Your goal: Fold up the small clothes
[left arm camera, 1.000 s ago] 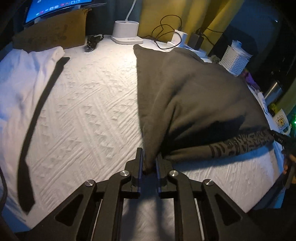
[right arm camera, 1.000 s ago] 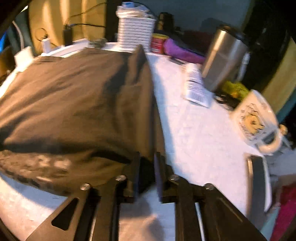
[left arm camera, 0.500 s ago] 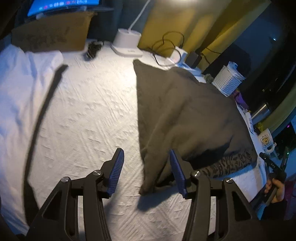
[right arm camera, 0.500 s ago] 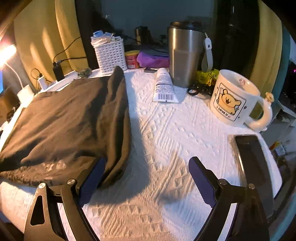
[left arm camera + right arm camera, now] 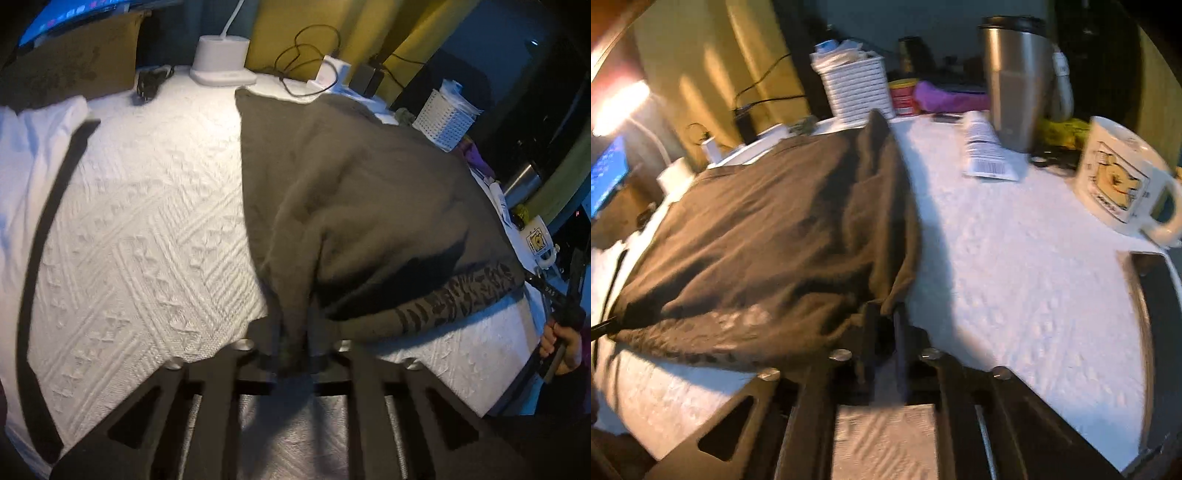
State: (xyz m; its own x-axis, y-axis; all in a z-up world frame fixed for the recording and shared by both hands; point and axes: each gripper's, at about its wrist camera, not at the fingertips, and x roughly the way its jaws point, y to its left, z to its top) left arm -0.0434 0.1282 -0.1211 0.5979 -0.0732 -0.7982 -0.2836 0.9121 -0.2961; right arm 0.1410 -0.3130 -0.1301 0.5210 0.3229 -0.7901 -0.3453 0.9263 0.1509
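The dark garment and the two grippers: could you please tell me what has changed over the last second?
Both the left gripper and right gripper opened their jaws, letting go of the dark garment, then shut again on its near corners. The garment stayed spread on the white cover; the mug and tumbler stayed put.

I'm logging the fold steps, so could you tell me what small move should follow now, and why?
Probably lift both near corners together and carry them toward the far edge. The left gripper and right gripper are each shut on a near corner of the dark garment, which lies flat on the white cloth with its patterned band showing.
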